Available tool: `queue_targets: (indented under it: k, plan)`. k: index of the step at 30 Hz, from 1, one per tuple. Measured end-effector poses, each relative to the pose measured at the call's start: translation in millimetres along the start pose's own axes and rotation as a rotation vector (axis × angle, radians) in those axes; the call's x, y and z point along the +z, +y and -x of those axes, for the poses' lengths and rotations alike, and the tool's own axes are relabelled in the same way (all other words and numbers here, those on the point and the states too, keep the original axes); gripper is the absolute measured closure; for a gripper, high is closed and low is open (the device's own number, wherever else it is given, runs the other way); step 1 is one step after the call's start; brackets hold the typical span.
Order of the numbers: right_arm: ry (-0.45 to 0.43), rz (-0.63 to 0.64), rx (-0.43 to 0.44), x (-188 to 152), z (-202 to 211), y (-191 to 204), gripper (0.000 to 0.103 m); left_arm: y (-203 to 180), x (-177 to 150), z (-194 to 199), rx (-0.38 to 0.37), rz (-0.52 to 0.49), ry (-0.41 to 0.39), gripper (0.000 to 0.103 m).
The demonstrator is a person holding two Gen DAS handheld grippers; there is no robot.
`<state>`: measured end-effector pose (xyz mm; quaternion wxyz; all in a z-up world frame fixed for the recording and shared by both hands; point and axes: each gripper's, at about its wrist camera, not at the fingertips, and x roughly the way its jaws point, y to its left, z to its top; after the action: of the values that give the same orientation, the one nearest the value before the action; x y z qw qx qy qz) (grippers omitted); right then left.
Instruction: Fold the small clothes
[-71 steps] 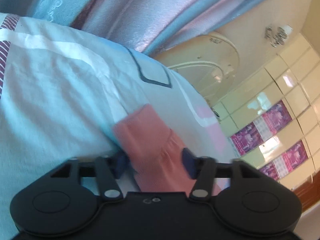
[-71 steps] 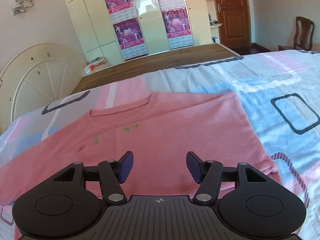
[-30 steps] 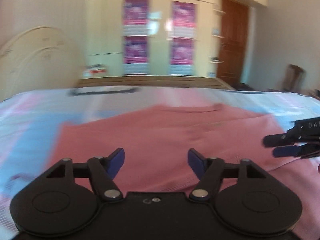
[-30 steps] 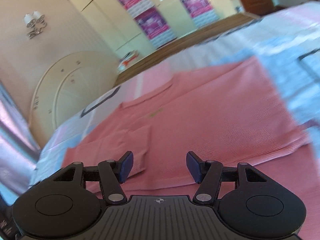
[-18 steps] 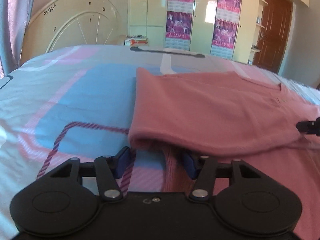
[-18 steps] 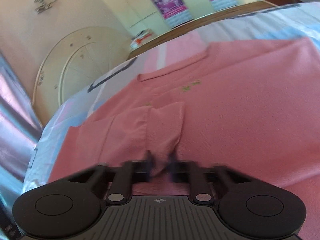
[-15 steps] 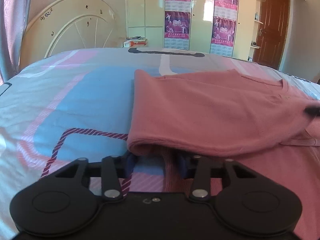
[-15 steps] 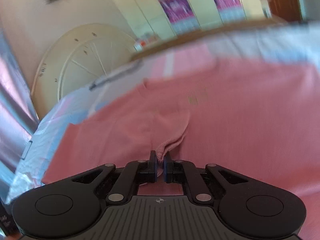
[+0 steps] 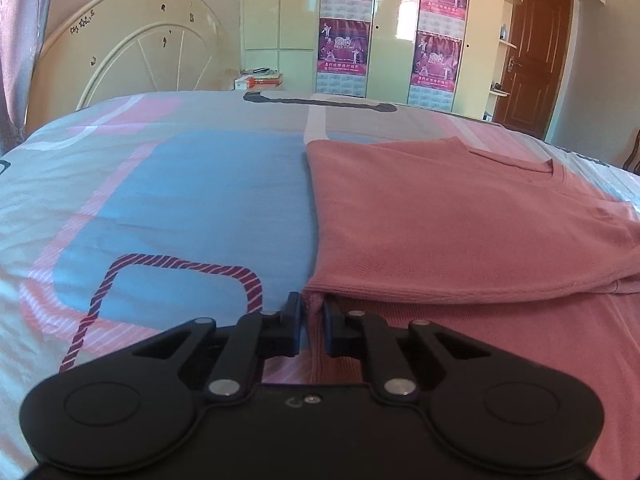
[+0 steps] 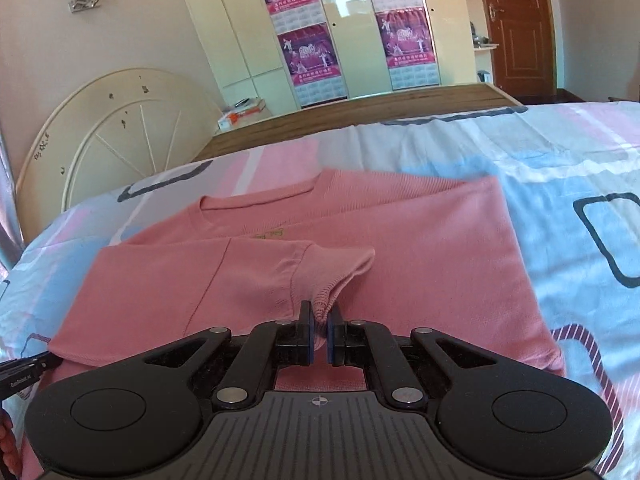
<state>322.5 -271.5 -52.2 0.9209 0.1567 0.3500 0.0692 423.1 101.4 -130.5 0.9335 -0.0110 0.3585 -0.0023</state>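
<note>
A pink knit sweater lies flat on the bed, its left sleeve folded across the body. My left gripper is shut on the sweater's folded left edge near the hem. My right gripper is shut on the ribbed cuff of the folded sleeve and holds it slightly raised over the sweater's middle. The left gripper's tip shows at the left edge of the right wrist view.
The bed has a patterned cover in blue, pink and white. A cream headboard stands at the far left. Wardrobe doors with purple posters and a brown door are behind the bed.
Both grippers have closed: the left on the sweater's folded edge, the right on the sleeve cuff. The sleeve, earlier out to the side, now lies across the body.
</note>
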Motion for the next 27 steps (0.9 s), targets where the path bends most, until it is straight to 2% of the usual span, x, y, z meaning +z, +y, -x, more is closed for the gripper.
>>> queue_targets:
  k: [3, 9, 11, 12, 14, 15, 17, 20, 23, 25, 27]
  plan:
    - [0.012, 0.004, -0.003, -5.9, 1.2, -2.6, 0.098, 1.1, 1.2, -1.4, 0.002, -0.008, 0.004, 0.093]
    - [0.057, -0.011, -0.016, -6.6, -23.6, -8.6, 0.098, 2.0, 4.1, -1.6, -0.008, -0.026, 0.026, 0.092]
    - [0.053, -0.008, -0.026, -5.6, -20.4, -9.8, 0.098, 7.3, 8.6, 2.8, -0.013, -0.032, 0.054, 0.077]
    - [0.038, -0.003, -0.050, -3.8, -15.4, -10.0, 0.096, 11.2, 9.9, 11.8, 0.005, -0.012, 0.039, 0.072]
    - [-0.012, 0.029, -0.073, -0.3, 1.2, -5.9, 0.096, 17.2, 12.7, 33.6, -0.025, 0.007, -0.033, 0.072]
    - [-0.028, 0.040, -0.060, 2.0, 6.6, -4.1, 0.096, 16.3, 16.3, 39.7, -0.029, 0.010, -0.053, 0.076]
    - [-0.030, 0.049, -0.032, 6.1, 6.7, -1.2, 0.096, 12.2, 22.8, 38.6, -0.083, 0.032, -0.062, 0.079]
    - [-0.004, 0.066, -0.021, 8.4, -8.1, 6.9, 0.097, -2.7, 31.3, 15.9, -0.125, 0.052, -0.030, 0.078]
    - [0.043, 0.094, -0.024, 3.8, -26.7, 13.3, 0.096, -9.2, 25.3, -17.0, -0.122, 0.046, 0.070, 0.074]
    - [0.093, 0.103, -0.060, -2.9, -38.4, 9.4, 0.098, -8.0, 19.0, -17.8, -0.114, 0.028, 0.040, 0.075]
    - [0.088, 0.093, -0.072, 0.2, -31.2, 7.2, 0.098, -12.3, 23.6, -9.2, -0.100, 0.018, 0.040, 0.075]
